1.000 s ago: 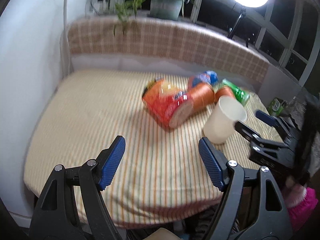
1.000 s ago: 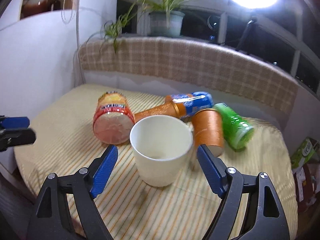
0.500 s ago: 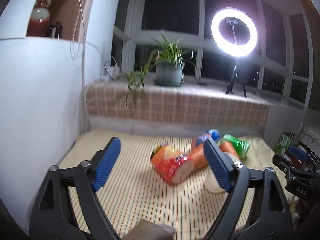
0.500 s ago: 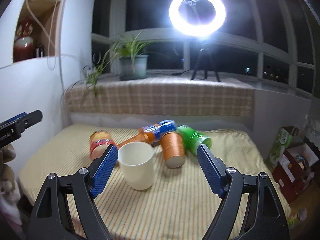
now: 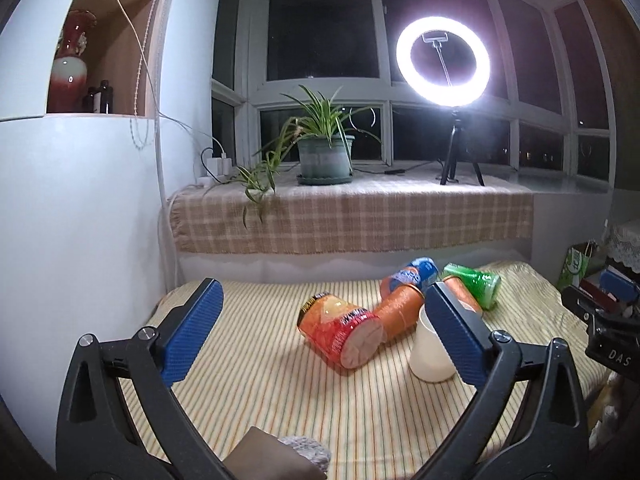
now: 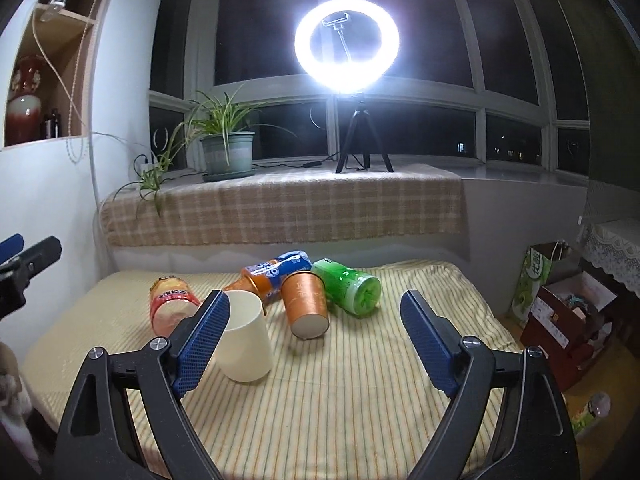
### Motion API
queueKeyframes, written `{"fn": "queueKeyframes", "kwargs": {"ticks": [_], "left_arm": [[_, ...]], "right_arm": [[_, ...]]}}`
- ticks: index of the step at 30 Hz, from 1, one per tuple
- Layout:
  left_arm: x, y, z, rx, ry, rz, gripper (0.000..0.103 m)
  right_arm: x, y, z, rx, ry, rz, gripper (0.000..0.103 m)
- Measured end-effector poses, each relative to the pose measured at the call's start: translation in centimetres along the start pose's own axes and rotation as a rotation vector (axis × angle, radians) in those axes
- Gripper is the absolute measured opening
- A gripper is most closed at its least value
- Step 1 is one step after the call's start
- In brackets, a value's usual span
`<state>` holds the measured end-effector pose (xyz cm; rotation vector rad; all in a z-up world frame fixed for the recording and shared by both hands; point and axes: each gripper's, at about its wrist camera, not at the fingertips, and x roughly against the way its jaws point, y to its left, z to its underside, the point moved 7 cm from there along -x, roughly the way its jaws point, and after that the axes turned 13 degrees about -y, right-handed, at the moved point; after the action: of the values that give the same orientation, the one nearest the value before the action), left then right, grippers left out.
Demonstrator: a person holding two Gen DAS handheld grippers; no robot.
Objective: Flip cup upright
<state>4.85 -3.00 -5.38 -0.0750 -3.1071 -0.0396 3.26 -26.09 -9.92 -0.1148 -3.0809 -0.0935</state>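
Desk w/ striped yellow cloth, plaid-covered windowsill behind it w/ ring light on tripod and potted plant. Left claw wide open, holding nothing, hovers over the near desk edge; white cup sits just past its right finger, partly hidden by it, not between the fingers. Right claw also wide open, empty; the cup stands upright, mouth up, on the cloth right behind its left fingertip, at the left side of the gap, apart from the right finger. Behind cup, a cluster lying on their sides: red-label jar, orange/blue bottle, orange cup, green can. Jar just left of the white cup; contact unclear.
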Motion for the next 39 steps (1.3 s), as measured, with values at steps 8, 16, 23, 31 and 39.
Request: {"fn": "queueKeyframes", "kwargs": {"ticks": [8, 16, 23, 31, 39], "left_arm": [[0.3, -0.4, 0.1, 0.019, 0.007, 0.009, 0.103], [0.3, -0.2, -0.1, 0.028, 0.002, 0.004, 0.103], [0.4, 0.1, -0.5, 0.045, -0.005, -0.006, 0.103], [0.5, 0.3, -0.7, 0.048, -0.012, -0.011, 0.103], [0.5, 0.3, -0.8, 0.049, -0.013, -0.010, 0.103]], "right_arm": [[0.2, -0.3, -0.3, 0.003, -0.017, 0.009, 0.087], [0.4, 0.0, -0.4, 0.022, -0.029, 0.010, 0.087], [0.5, 0.0, -0.9, 0.018, -0.038, 0.013, 0.087], [0.7, -0.1, -1.1, 0.018, -0.043, 0.016, 0.087], [0.7, 0.0, -1.3, 0.022, -0.044, 0.010, 0.087]]}}
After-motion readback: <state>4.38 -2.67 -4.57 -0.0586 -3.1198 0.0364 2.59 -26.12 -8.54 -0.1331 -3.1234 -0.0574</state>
